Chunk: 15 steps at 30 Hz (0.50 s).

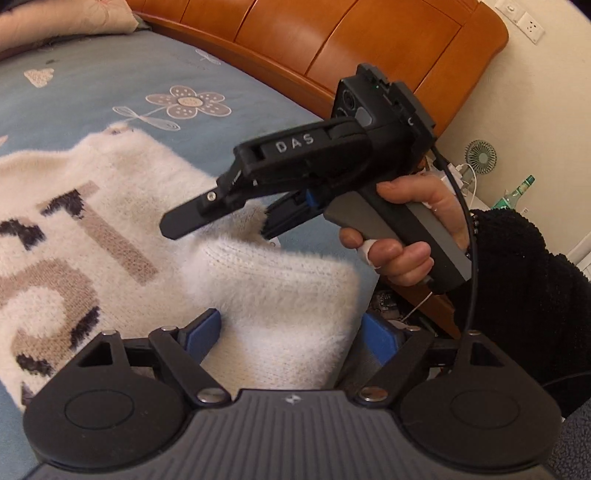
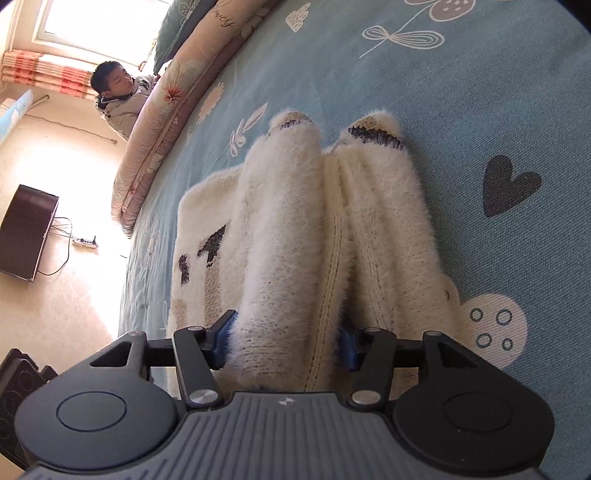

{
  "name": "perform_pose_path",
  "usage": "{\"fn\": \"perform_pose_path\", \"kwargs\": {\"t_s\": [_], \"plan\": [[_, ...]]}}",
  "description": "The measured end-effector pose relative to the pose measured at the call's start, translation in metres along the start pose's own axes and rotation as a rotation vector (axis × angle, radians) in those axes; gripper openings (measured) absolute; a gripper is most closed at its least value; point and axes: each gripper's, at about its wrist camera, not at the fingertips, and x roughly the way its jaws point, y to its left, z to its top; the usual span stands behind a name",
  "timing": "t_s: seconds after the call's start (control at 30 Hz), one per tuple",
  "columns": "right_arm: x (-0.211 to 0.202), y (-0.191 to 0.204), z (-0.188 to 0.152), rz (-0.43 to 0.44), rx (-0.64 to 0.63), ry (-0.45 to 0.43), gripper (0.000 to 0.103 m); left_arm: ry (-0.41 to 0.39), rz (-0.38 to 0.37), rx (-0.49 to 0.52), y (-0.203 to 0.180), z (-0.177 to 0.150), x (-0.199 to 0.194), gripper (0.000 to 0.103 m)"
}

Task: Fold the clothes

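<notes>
A fluffy cream sweater (image 1: 122,236) with dark and tan lettering lies spread on a blue-grey bedsheet (image 1: 92,99) printed with flowers and hearts, filling the left and middle of the left wrist view. At the upper left of that view sits the edge of a pale floral quilt (image 1: 66,22); behind the bed runs an orange wooden headboard (image 1: 332,40), and further right a cream wall carries white sockets (image 1: 530,24), with a small fan (image 1: 480,155) and a green bottle (image 1: 517,194) below. The left gripper (image 1: 291,339) stands wide, its blue pads either side of a folded sleeve end without visibly pressing it. To the right, a hand (image 1: 410,236) in a black fuzzy sleeve (image 1: 528,288) holds the right gripper (image 2: 286,343) by its handle. In the right wrist view, a sunlit floor on the left holds a dark flat screen (image 2: 27,232) and a power strip (image 2: 85,242), with a window (image 2: 99,22) and a seated person (image 2: 118,99) beyond the quilt's rolled edge. At centre the sweater's two sleeves lie side by side on the sheet, cuffs pointing away; the right gripper's blue pads press into one bunched sleeve, holding it.
</notes>
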Motion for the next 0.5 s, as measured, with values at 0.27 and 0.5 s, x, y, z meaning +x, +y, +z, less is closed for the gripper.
{"fn": "perform_pose_path", "kwargs": {"t_s": [0.27, 0.5], "plan": [[0.008, 0.027, -0.007, -0.113, -0.148, -0.061, 0.039, -0.070, 0.064, -0.005, -0.005, -0.012, -0.049, 0.084], [-0.032, 0.046, 0.008, -0.068, -0.156, -0.172, 0.036, -0.123, 0.148, -0.010, 0.000, -0.022, -0.087, 0.084]]}}
